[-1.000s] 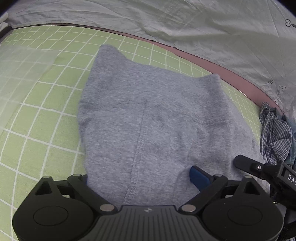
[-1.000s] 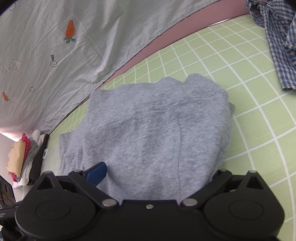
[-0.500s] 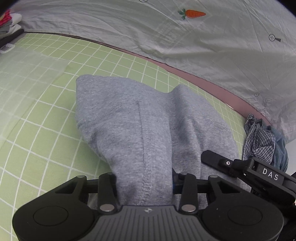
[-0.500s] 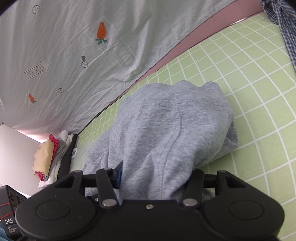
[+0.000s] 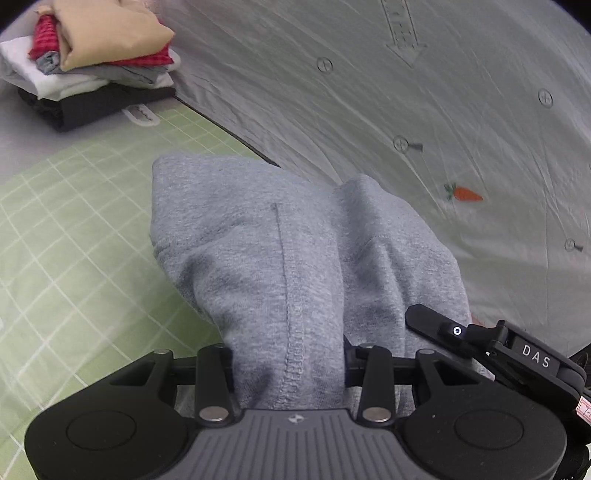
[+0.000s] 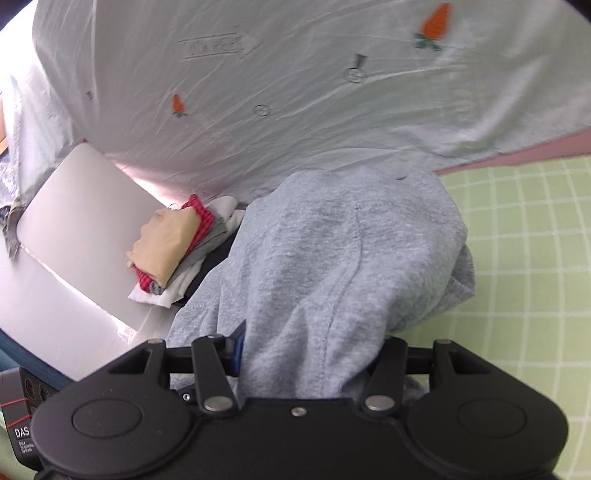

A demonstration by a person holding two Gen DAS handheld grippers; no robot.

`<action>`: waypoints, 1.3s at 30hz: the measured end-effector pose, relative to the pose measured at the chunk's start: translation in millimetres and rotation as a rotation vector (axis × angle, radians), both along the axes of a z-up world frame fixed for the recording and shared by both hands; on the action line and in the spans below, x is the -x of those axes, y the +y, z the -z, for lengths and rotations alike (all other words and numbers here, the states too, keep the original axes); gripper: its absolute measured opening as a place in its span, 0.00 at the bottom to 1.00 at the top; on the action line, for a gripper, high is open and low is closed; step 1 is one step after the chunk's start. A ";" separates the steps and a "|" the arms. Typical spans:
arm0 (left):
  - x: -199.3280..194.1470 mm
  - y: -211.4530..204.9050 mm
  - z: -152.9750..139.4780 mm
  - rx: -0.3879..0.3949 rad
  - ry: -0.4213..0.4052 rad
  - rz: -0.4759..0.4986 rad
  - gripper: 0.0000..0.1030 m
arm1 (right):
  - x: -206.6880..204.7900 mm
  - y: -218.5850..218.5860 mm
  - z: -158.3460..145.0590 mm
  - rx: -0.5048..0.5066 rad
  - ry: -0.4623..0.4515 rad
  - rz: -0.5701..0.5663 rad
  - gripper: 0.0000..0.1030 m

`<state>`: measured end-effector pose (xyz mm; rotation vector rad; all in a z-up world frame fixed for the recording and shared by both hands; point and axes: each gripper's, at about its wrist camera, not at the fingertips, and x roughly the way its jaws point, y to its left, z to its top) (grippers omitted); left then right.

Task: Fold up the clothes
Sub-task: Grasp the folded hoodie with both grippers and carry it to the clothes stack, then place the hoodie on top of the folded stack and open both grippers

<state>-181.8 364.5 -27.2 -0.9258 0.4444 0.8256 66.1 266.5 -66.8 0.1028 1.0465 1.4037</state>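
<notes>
At far left, on a pale grey surface, sits a stack of folded clothes (image 5: 92,62) topped by 1 tan piece. Beside it stretches the green grid-lined mat (image 5: 66,266). Over the mat hangs the heather-grey knit garment (image 5: 280,258), bunched and raised — the left claw (image 5: 291,369) is clamped on its stitched hem, the right claw (image 6: 306,365) clamped on another fold. Behind hangs a carrot-printed white sheet (image 6: 332,85).

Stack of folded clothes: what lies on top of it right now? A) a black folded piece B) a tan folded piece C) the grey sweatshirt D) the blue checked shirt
B: on the stack of folded clothes, a tan folded piece lies topmost, above red, white and black layers; the grey sweatshirt is clamped in the left gripper.
</notes>
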 end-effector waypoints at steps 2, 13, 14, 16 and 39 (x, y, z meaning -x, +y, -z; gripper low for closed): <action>20.9 20.6 -9.9 -0.023 -0.036 -0.067 0.40 | 10.4 44.8 -13.6 -0.042 -0.028 -0.081 0.51; 139.9 200.8 -85.6 -0.316 -0.156 -0.424 0.40 | 102.2 340.9 -110.8 -0.368 -0.182 -0.495 0.50; 151.1 218.1 -89.7 -0.354 -0.157 -0.462 0.41 | 113.2 367.4 -116.4 -0.400 -0.220 -0.515 0.52; 168.3 250.0 -92.4 -0.410 -0.112 -0.553 0.49 | 133.1 417.2 -112.6 -0.397 -0.291 -0.488 0.70; 196.0 240.1 -17.0 -0.326 0.375 -0.672 1.00 | 150.4 337.3 -50.1 -0.117 -0.480 -0.186 0.97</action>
